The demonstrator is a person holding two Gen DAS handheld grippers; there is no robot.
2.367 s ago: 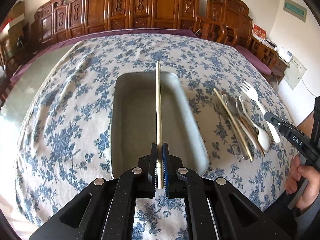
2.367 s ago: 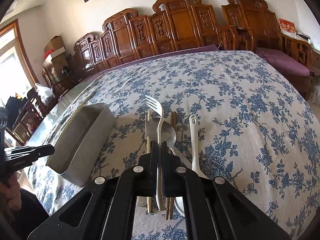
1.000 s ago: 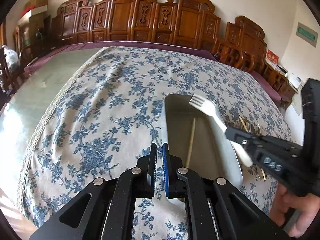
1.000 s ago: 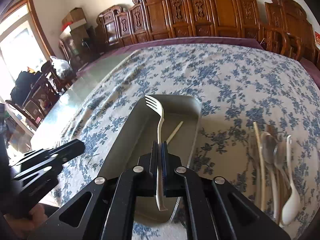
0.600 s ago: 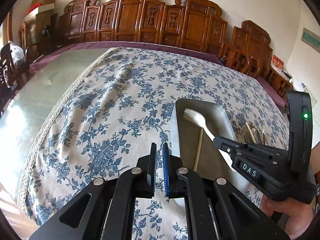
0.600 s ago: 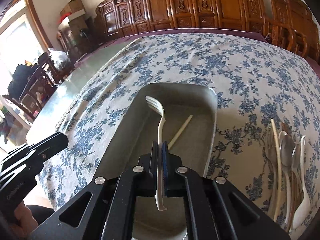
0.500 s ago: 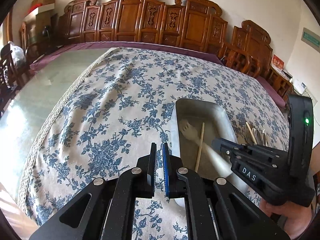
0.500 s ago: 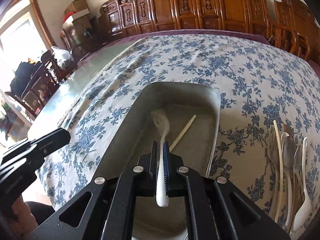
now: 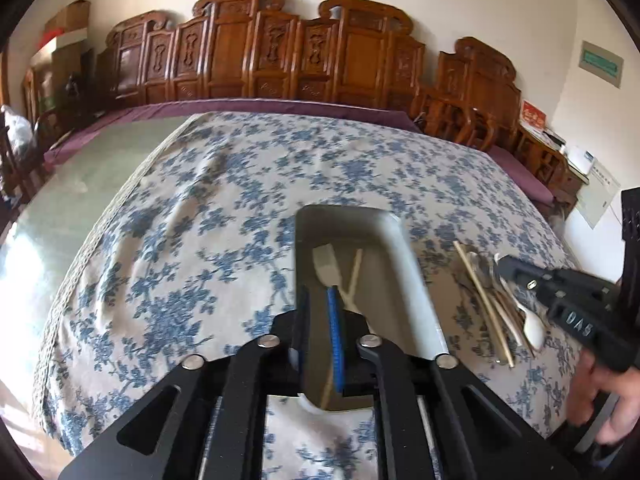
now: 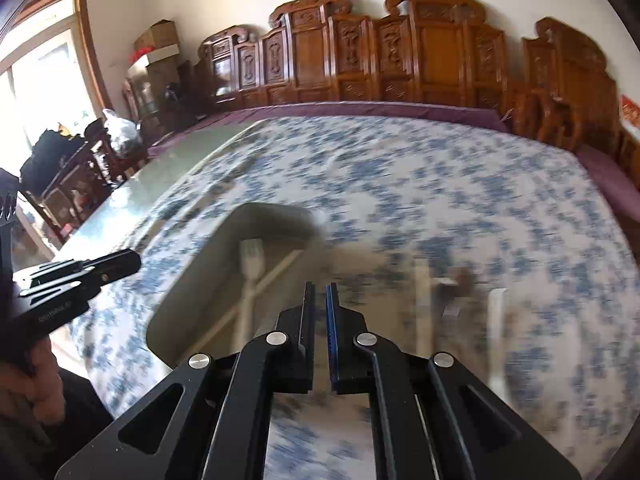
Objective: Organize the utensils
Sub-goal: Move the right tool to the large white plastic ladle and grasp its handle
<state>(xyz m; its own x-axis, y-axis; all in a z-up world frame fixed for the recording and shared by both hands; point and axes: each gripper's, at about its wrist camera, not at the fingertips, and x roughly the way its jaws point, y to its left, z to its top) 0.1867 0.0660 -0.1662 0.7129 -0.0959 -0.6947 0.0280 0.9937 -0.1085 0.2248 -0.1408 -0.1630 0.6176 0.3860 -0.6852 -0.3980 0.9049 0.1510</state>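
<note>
A white plastic fork (image 9: pixel 327 268) and a pale wooden chopstick (image 9: pixel 352 276) lie crossed inside the grey rectangular metal tray (image 9: pixel 412 280) at centre frame. Both the left gripper (image 9: pixel 318 308) and right gripper (image 10: pixel 318 300) have jaws slightly parted, holding nothing. The remaining pile of spoons and chopsticks (image 9: pixel 496 300) rests on the blue-flowered cloth surface (image 9: pixel 180 240) just right of the tray.

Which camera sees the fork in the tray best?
The left wrist view. There the white fork lies sharp inside the tray, beside a chopstick. The right wrist view shows the same fork, but smeared by motion blur.
</note>
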